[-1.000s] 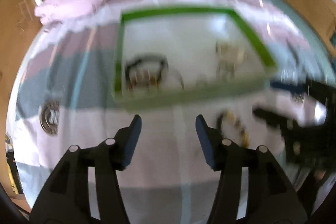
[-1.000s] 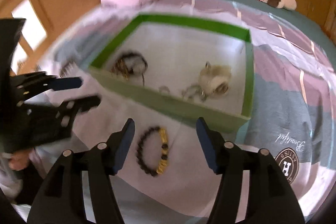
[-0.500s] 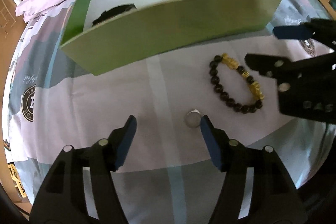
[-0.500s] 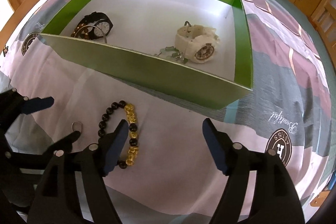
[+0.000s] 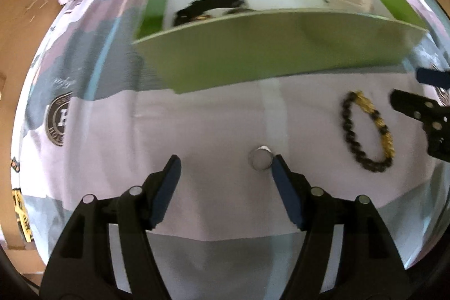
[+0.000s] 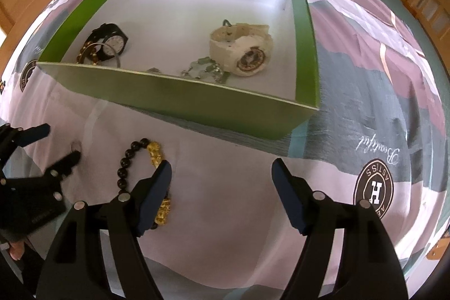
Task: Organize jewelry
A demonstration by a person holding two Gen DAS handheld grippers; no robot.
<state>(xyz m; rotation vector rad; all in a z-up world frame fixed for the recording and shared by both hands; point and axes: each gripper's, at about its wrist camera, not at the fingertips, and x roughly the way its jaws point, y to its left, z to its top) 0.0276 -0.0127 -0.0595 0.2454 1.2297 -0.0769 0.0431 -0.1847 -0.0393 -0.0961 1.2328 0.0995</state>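
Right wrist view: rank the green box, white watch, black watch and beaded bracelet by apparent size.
1. green box
2. white watch and beaded bracelet: similar extent; the bracelet is nearer and partly hidden, so unranked
3. black watch

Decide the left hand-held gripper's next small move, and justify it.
Probably nudge the left hand-held gripper slightly right, then close. Its jaws are open, and the small silver ring lies on the bedspread beside the right finger rather than centred, outside the green box.
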